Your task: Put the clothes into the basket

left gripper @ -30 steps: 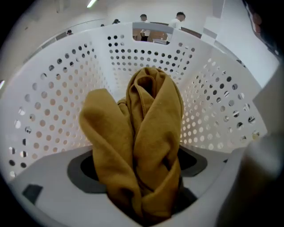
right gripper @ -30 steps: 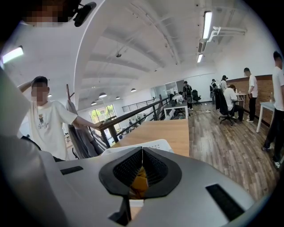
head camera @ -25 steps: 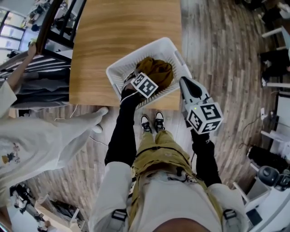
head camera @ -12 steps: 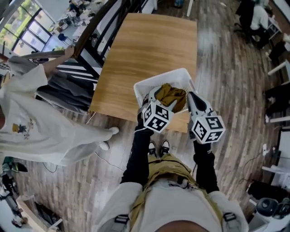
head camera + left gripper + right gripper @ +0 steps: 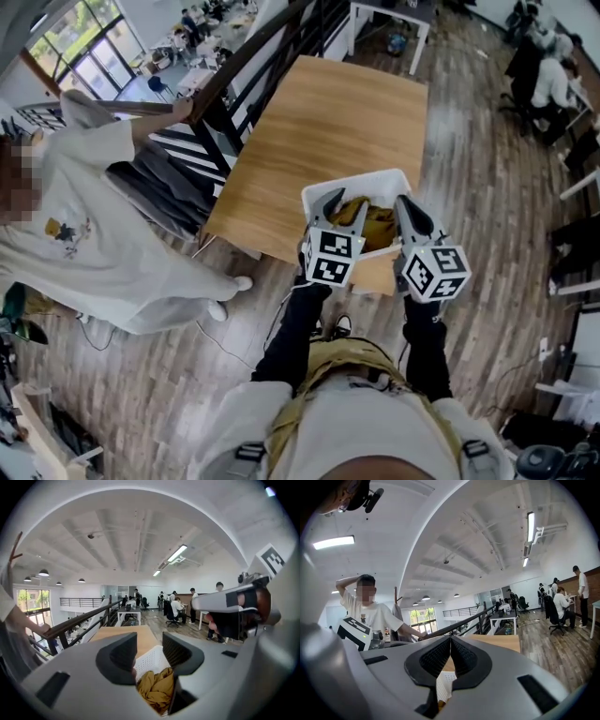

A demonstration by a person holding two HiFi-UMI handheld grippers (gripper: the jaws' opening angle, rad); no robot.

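A white mesh basket (image 5: pixel 380 182) stands at the near edge of the wooden table (image 5: pixel 319 122), with a mustard-brown garment (image 5: pixel 377 223) lying in it. My left gripper (image 5: pixel 342 208) hovers over the basket's near left part. Its jaws are closing with nothing between them. In the left gripper view the garment (image 5: pixel 157 688) and the basket wall (image 5: pixel 150 660) show below the gap of that gripper (image 5: pixel 150 651). My right gripper (image 5: pixel 405 204) is by the basket's right wall. Its pads (image 5: pixel 461 658) meet at the tips, and a bit of basket mesh (image 5: pixel 443 686) shows beneath them.
A person in a white T-shirt (image 5: pixel 84 234) stands left of the table, one hand on a dark stair railing (image 5: pixel 253 56). Wooden floor surrounds the table. Desks and seated people (image 5: pixel 548 80) are at the far right.
My left gripper has lifted off the garment, which stays in the basket, and its jaws have narrowed. The head view has swung, showing more of the person and the railing.
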